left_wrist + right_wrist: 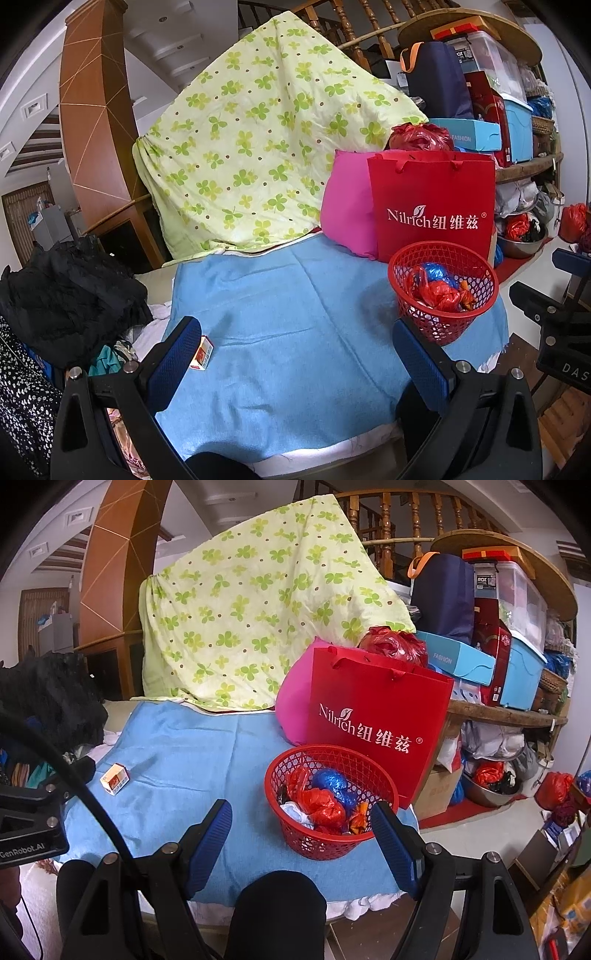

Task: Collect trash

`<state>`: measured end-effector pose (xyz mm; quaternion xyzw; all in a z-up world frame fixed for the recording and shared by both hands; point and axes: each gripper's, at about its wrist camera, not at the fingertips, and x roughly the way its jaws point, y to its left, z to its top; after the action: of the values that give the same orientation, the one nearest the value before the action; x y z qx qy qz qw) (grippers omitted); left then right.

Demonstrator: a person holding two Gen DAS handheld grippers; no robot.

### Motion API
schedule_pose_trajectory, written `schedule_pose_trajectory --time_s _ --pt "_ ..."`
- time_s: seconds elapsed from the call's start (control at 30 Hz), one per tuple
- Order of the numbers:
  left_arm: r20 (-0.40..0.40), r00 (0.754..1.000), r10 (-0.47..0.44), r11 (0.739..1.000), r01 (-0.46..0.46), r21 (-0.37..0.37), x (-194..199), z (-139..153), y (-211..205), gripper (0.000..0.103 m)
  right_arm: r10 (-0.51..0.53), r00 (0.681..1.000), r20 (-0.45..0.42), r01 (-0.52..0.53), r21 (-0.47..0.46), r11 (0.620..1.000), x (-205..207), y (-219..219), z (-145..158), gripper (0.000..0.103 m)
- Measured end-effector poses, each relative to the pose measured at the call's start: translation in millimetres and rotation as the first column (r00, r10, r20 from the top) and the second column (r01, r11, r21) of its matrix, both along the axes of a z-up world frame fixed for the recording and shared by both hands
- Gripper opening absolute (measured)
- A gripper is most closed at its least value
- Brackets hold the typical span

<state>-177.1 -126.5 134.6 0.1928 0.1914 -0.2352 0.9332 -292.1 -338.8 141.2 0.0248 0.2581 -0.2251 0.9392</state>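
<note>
A red mesh basket (443,317) (295,834) stands at the right of a blue cloth (295,314) (192,775) and holds crumpled red, blue and orange bags. A small red and white box (203,352) (115,779) lies on the cloth at the left. My left gripper (295,354) is open and empty, its left finger just beside the box. My right gripper (301,834) is open and empty, held low in front of the basket. The right gripper's body shows at the right edge of the left wrist view (554,321).
A red Nilrich paper bag (432,206) (376,716) and a pink bag (347,206) (295,701) stand behind the basket. A green-patterned quilt (258,140) (251,609) hangs behind. Black clothes (66,295) pile at the left. Cluttered shelves (509,646) stand at the right.
</note>
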Motion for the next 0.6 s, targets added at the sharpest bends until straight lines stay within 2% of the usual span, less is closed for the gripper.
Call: schedule_pose_trajectory --time_s 0.6 --pt "0.002 1.0 -0.017 1.0 0.017 0.021 -5.1 -3.0 -5.5 0.103 -0.009 1.0 0.006 0.009 0.011 1.0 0.9 -4.2 -3.9 0.08"
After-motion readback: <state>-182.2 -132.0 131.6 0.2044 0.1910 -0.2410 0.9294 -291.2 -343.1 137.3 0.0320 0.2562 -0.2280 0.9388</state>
